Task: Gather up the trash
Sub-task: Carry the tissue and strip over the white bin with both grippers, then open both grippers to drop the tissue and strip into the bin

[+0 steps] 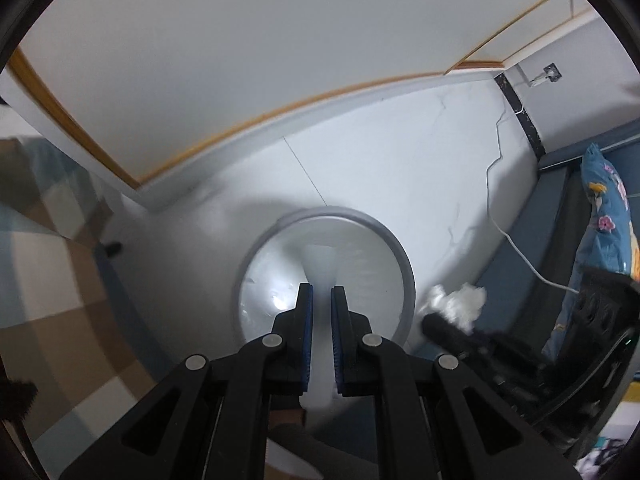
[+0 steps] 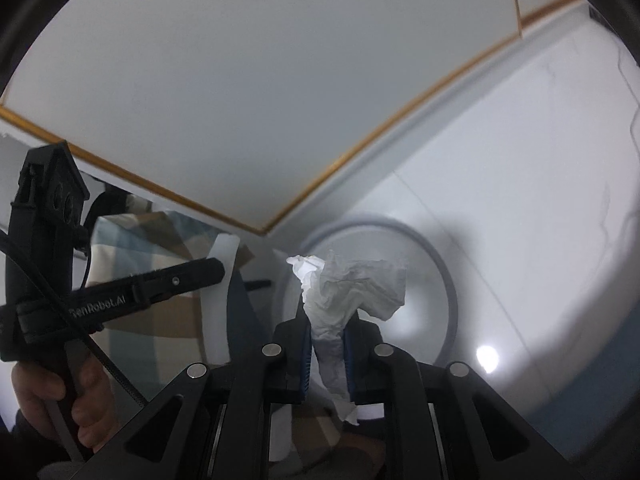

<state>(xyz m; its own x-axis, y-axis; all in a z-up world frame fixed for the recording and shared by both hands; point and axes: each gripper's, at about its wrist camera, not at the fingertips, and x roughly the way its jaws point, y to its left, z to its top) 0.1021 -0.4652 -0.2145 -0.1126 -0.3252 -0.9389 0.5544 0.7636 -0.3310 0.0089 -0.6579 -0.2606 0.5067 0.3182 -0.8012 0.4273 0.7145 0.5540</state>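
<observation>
White tiled floor (image 1: 380, 152), gold-trimmed white wall panel (image 1: 240, 60), checked bedding (image 1: 60, 300), wall socket (image 1: 551, 72)

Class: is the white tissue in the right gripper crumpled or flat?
Crumpled: the white tissue bunches in creased folds above the right gripper that pinches it.

Left tool (image 1: 321, 292) clamps a white strip (image 1: 320, 268) above the round bin (image 1: 400, 256) (crumpled tissue (image 1: 460, 300) beside).
</observation>
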